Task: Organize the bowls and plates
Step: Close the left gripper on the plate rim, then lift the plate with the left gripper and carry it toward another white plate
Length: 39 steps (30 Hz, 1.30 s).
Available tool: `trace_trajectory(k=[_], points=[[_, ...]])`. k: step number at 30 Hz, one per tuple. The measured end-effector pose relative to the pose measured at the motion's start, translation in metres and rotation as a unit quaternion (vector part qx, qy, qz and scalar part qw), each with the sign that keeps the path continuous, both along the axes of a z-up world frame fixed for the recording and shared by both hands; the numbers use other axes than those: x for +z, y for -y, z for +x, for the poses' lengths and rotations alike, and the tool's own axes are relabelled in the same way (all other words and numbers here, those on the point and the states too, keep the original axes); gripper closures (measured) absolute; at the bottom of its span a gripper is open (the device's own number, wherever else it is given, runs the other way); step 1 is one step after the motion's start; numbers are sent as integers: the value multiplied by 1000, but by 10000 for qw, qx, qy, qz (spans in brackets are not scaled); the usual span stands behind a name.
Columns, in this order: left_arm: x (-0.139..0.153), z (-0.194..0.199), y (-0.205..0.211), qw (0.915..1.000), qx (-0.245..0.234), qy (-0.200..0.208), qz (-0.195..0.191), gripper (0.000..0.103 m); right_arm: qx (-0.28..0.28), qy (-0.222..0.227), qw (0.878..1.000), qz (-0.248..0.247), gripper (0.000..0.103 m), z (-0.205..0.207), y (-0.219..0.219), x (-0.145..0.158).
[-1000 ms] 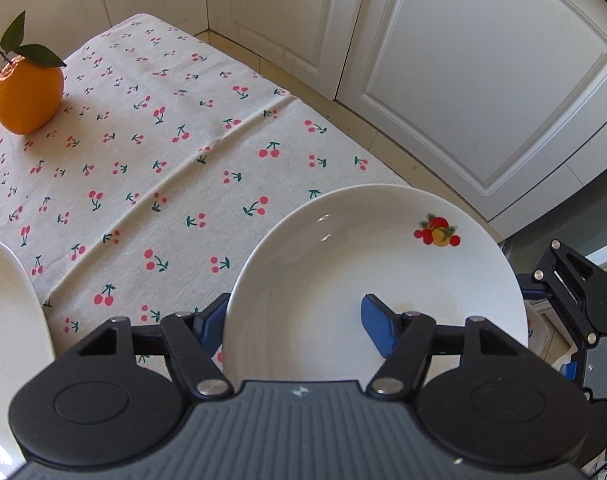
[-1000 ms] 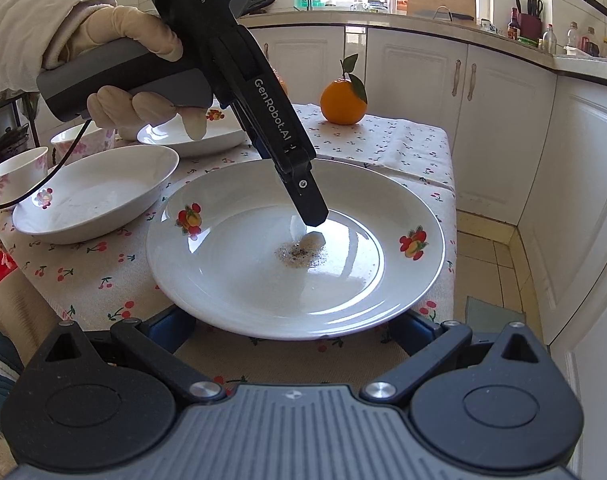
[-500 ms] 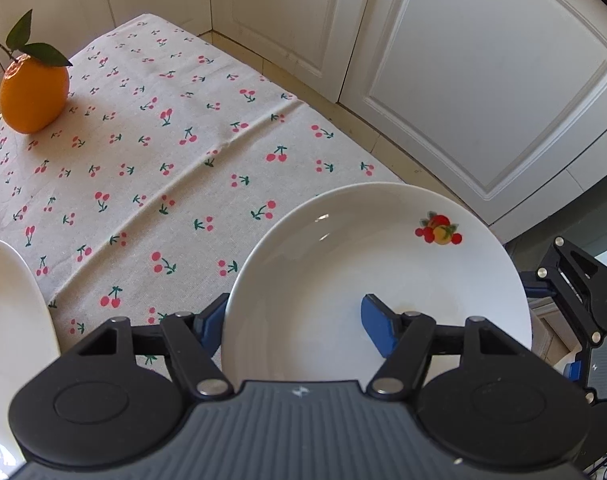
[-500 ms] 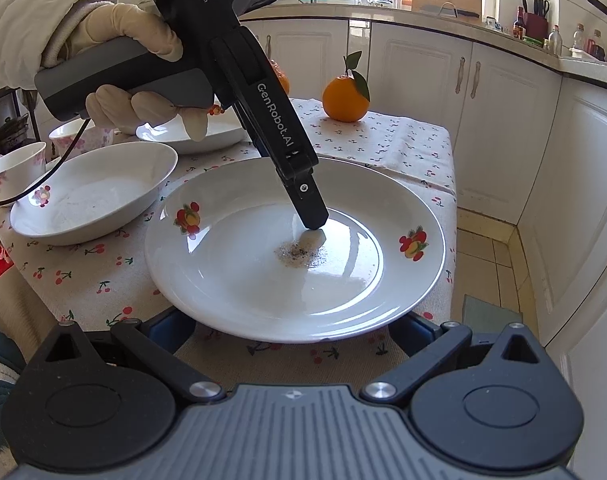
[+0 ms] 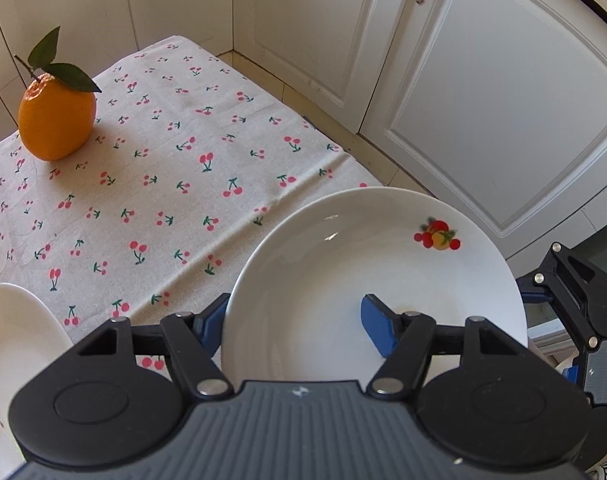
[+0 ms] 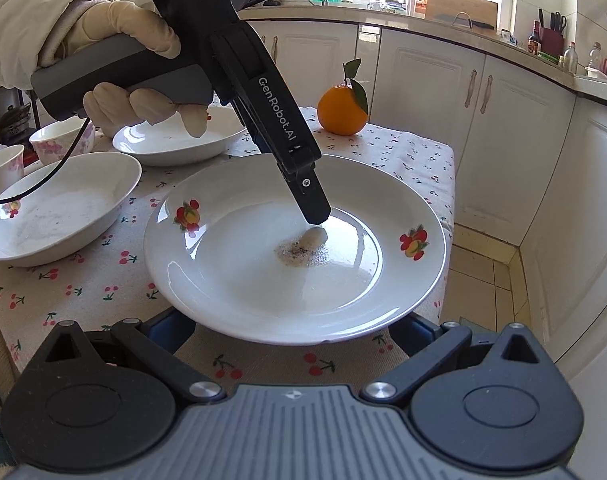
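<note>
A white plate point(image 5: 343, 276) with fruit prints hangs just above the cherry tablecloth point(image 5: 163, 184). My left gripper point(image 5: 291, 312) is shut on its rim, one blue pad point(image 5: 377, 326) inside the plate and the other under it. In the right wrist view the same plate point(image 6: 231, 288) has a dark crumb stain point(image 6: 303, 250) in the middle, where the left gripper point(image 6: 315, 216) comes down. My right gripper point(image 6: 287, 330) has its jaws wide apart at the plate's near rim, with the tips hidden under it. In the left wrist view the right gripper point(image 5: 563, 300) sits at the plate's right edge.
Two white bowls point(image 6: 59, 208) point(image 6: 175, 140) and two cups point(image 6: 59, 140) point(image 6: 1, 168) stand at the table's left. An orange point(image 6: 341, 110) with leaves sits at the far corner. A gloved hand point(image 6: 135, 40) holds the left gripper. White cabinets point(image 5: 483, 100) run close along the table's right.
Both grippers have shifted across the table together, carrying the plate. In the left wrist view the orange and the cloth have slid right and down. The grip looks unchanged.
</note>
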<state>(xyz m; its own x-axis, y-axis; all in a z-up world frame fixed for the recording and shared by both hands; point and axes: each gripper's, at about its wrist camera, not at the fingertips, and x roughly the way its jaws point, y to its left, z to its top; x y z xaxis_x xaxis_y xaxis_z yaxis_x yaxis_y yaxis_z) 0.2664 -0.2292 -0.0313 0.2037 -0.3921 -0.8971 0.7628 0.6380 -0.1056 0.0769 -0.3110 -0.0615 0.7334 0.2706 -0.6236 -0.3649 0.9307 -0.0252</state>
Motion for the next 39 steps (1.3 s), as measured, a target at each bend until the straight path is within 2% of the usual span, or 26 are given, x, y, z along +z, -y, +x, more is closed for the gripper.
trace_trajectory(k=[12,27,32,39], points=[[-6,28,3,9998,165,61,-18,35,16,-63,10000,45,0,29,5,-5],[-11,36,1,9996,262,88,-91,35,-87,-245,9996,104,0,41,4,-5],[-8,34,1,9994,310,133,-71,33,-140,-250,9996,63,0,37,1,-4],[13,19,-12,9983,458,336,-82,31,-177,-145,9996,166,0,12,3,9]])
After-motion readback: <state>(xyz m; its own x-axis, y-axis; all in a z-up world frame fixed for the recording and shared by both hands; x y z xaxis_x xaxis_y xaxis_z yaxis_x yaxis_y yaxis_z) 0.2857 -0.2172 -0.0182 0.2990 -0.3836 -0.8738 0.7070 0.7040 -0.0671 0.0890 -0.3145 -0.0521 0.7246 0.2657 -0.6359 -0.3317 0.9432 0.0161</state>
